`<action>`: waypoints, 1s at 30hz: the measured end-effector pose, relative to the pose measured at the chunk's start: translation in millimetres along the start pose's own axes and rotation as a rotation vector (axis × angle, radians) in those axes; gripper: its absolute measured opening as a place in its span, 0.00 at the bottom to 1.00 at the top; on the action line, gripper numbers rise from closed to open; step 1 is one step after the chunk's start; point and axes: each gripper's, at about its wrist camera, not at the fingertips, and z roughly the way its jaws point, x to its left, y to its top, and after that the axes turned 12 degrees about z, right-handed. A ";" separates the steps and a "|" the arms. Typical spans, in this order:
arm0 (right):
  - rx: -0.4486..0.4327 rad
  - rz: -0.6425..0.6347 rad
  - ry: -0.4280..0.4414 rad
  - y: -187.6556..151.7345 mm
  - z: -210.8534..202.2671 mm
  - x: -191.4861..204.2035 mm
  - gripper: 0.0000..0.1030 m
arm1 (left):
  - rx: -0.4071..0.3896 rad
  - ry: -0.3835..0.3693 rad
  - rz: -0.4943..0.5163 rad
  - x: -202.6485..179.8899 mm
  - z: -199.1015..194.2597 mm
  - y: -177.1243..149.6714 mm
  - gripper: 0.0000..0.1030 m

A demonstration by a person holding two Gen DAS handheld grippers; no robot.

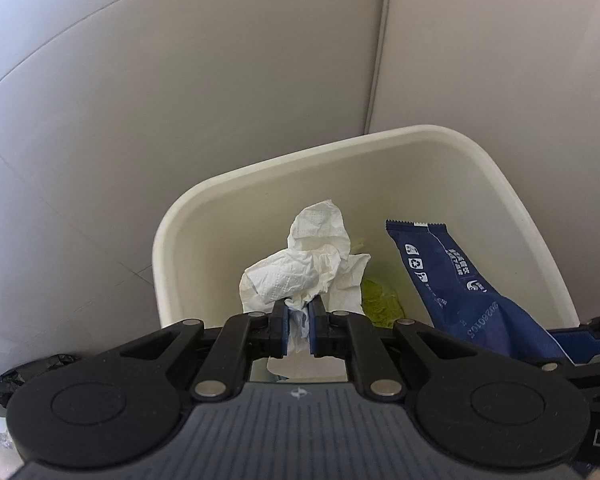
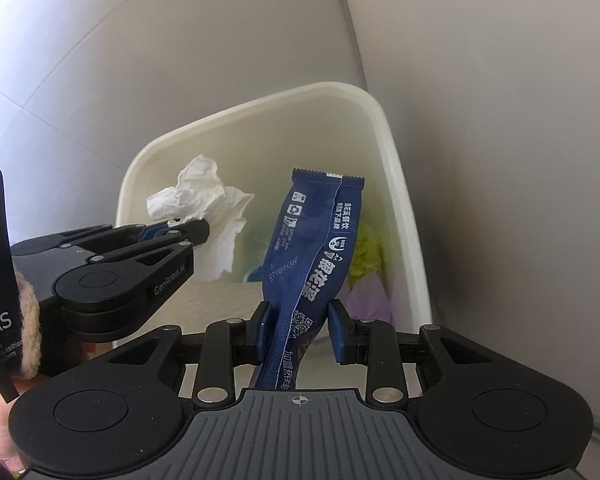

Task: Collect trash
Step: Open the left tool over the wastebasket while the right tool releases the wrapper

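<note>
Only right view: purple scrap (image 2: 370, 300) in bin (image 2: 400, 200).

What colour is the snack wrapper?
Dark blue with white print; the wrapper shows best in the right wrist view.

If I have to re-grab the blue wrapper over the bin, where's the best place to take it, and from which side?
Take the blue wrapper at its flat lower end, where the right tongs already hold it, coming from above. It is long and thin, and it hangs with its crimped top edge pointing into the white bin, so pads across the flat faces suit it best.
</note>
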 end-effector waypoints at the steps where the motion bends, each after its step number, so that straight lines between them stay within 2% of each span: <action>1: 0.000 0.000 0.002 -0.5 -0.8 0.2 0.29 | 0.000 0.000 0.003 -1.2 -0.2 -0.1 0.08; 2: -0.002 -0.001 0.002 -1.1 -1.6 0.7 0.29 | 0.000 -0.005 0.006 -2.6 -0.3 -0.2 0.10; 5: -0.011 0.011 0.007 -1.7 -1.2 1.7 0.32 | -0.012 0.002 0.011 -5.1 -3.2 -0.2 0.28; 8: -0.005 0.041 0.018 -3.2 -6.5 2.2 0.49 | -0.026 0.006 0.012 -7.3 -9.8 -2.5 0.30; 9: -0.008 0.039 0.014 -4.6 -8.5 3.3 0.50 | -0.027 0.003 0.011 -8.2 -12.5 -3.9 0.32; 12: -0.010 0.028 0.012 -9.4 -15.1 8.1 0.51 | -0.036 0.005 0.008 -9.7 -20.8 -8.2 0.37; 20: -0.033 -0.002 0.005 -22.5 -43.9 22.1 0.52 | -0.062 0.004 0.000 -14.2 -51.3 -14.0 0.39; 22: -0.041 -0.010 0.006 -26.2 -54.4 24.9 0.52 | -0.072 0.004 -0.005 -8.9 -61.6 -13.2 0.42; 26: -0.054 -0.021 0.007 -35.6 -76.7 27.9 0.58 | -0.088 0.013 -0.015 -7.4 -87.2 -19.1 0.47; 30: -0.060 -0.037 0.009 -40.6 -100.7 25.4 0.58 | -0.121 0.019 -0.019 -5.8 -119.1 -28.9 0.57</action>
